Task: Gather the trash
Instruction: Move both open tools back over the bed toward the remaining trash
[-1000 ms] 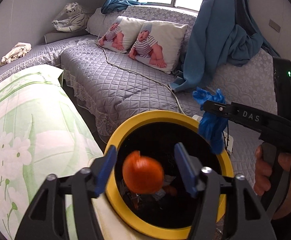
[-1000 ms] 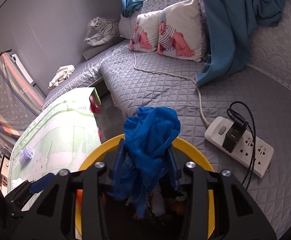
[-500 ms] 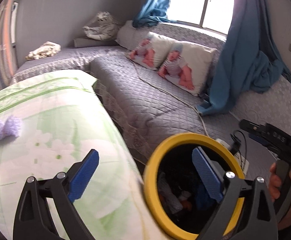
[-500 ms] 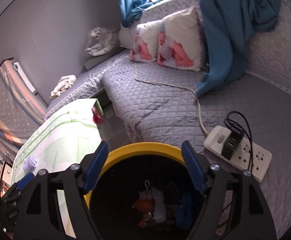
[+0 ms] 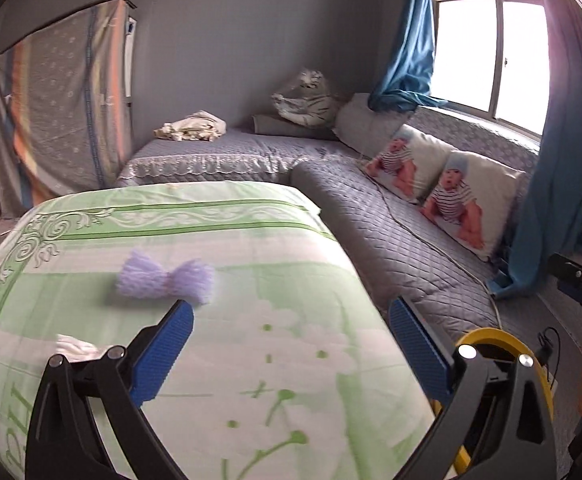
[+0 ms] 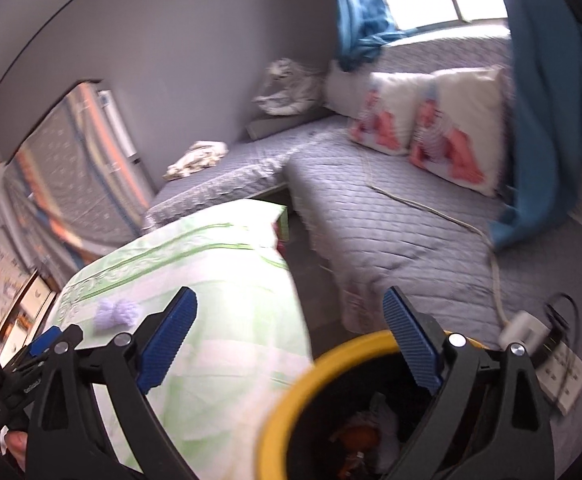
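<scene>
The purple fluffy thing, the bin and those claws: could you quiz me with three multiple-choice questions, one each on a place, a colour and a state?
1. Where does the purple fluffy bow lie?
A. on the green floral cover
B. on the grey quilted sofa
C. inside the bin

2. What colour is the bin rim?
A. red
B. yellow
C. white

3. How is the left claw?
A. shut on the bow
B. shut on an orange
C. open and empty

Answers:
1 A, the bow rests on the green cover ahead of the left claw.
2 B, the ring around the dark opening is yellow.
3 C, its blue pads stand wide apart with nothing between them.
</scene>
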Available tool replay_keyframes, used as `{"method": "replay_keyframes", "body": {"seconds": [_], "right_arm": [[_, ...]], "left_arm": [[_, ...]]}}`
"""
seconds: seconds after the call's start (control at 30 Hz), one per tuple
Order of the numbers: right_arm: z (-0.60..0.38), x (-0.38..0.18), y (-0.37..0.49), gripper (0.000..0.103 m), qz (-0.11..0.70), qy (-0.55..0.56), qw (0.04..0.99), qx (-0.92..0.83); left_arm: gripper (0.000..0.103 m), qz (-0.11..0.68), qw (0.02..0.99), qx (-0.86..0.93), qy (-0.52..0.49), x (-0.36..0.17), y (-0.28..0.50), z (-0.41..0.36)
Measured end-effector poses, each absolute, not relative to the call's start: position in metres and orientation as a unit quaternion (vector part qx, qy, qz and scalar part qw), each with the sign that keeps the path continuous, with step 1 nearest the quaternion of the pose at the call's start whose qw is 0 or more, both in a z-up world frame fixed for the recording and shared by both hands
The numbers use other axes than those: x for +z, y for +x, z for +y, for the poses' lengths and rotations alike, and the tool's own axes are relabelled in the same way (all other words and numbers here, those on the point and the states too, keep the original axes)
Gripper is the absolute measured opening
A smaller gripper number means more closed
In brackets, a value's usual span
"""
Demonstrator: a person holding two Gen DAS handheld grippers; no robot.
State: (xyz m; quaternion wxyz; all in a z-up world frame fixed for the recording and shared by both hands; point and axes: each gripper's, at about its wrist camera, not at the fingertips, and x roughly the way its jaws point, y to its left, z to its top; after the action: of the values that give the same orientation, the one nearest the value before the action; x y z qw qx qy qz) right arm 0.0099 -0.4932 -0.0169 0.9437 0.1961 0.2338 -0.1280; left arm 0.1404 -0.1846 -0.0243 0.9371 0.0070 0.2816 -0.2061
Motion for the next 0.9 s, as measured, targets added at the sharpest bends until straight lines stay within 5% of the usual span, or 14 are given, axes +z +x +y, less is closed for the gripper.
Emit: {"method": "replay_keyframes", "body": {"seconds": [0.43,0.9], "right_arm": [[-0.360,-0.005,0.139,0.092,0.270,0.134,0.953,0.008],[-0.265,-0.057,0.242,0.092,0.329,0.058,0.940,0.073]], "left_arm": [[0.095,0.303,0.949,-0.080,-0.020,-0.046,0.169,-0.059],[0.095,0.358,0.931,-0.063,-0.025,-0.094,0.172,-0.004]]}}
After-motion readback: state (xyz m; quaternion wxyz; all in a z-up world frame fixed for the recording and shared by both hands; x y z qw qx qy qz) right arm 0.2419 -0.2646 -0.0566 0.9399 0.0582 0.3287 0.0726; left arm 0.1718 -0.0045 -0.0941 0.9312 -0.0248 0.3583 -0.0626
